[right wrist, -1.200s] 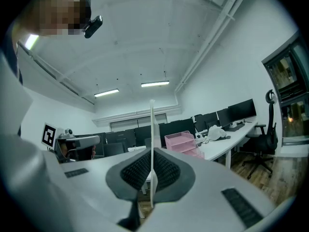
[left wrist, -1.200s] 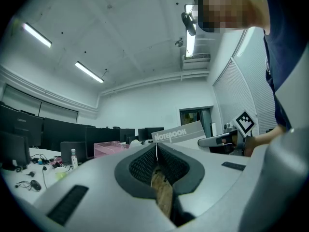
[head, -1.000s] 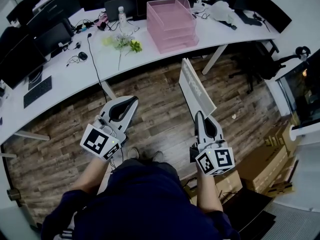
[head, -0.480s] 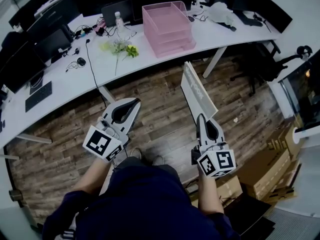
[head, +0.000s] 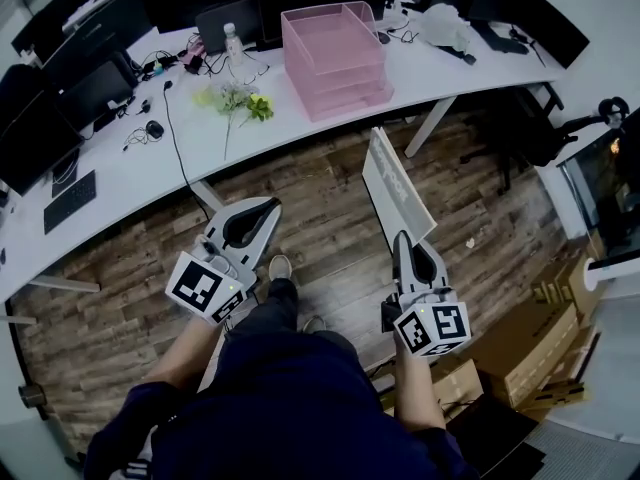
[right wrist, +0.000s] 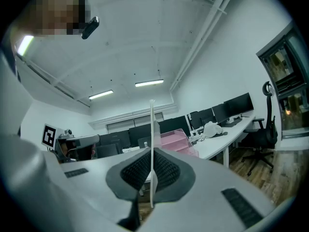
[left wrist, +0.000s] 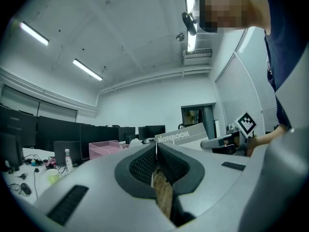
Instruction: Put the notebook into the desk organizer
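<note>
Notebook (head: 396, 182) held edge-up over the wood floor (head: 320, 218), short of the tabletop (head: 130, 168).
Right claw (head: 403, 240) clamped on the grey notebook's lower edge; left claw (head: 262, 211) closed, empty. Pink desk organizer (head: 335, 46) stands on the tabletop, well apart.

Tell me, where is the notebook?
In the head view, the notebook stands clamped in the right gripper, over the floor, short of the pink desk organizer.

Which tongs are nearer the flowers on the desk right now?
Left. The left tongs, shut and empty, sit over the floor short of the flowers; the right tongs, clamping the notebook, are farther off to the side.
</note>
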`<state>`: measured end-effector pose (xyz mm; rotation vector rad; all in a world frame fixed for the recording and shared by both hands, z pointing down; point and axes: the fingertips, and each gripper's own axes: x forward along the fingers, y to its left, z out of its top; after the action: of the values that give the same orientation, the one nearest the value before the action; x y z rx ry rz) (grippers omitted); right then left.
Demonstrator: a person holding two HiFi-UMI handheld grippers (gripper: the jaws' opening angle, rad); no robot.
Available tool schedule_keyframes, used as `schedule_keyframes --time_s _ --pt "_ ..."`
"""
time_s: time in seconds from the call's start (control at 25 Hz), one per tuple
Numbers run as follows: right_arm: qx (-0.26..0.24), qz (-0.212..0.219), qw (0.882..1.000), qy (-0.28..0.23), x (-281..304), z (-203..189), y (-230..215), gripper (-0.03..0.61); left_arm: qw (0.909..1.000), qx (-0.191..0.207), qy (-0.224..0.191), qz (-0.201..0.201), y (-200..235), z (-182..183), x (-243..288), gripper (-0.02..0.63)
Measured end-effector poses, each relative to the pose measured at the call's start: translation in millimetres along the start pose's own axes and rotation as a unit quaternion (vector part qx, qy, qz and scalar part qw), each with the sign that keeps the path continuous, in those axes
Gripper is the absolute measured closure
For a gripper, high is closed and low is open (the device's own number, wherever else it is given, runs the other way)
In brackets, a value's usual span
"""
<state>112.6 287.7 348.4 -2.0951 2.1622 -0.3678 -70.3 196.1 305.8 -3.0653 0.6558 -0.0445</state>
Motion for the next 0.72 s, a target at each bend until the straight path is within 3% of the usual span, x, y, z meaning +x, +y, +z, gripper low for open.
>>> schedule_keyframes --time_s 0.72 --pt "-0.008 -0.022 0.999 0.039 189 -3 -18 0.568 0.9990 -0.039 0.014 -0.018 175 -37 95 0.581"
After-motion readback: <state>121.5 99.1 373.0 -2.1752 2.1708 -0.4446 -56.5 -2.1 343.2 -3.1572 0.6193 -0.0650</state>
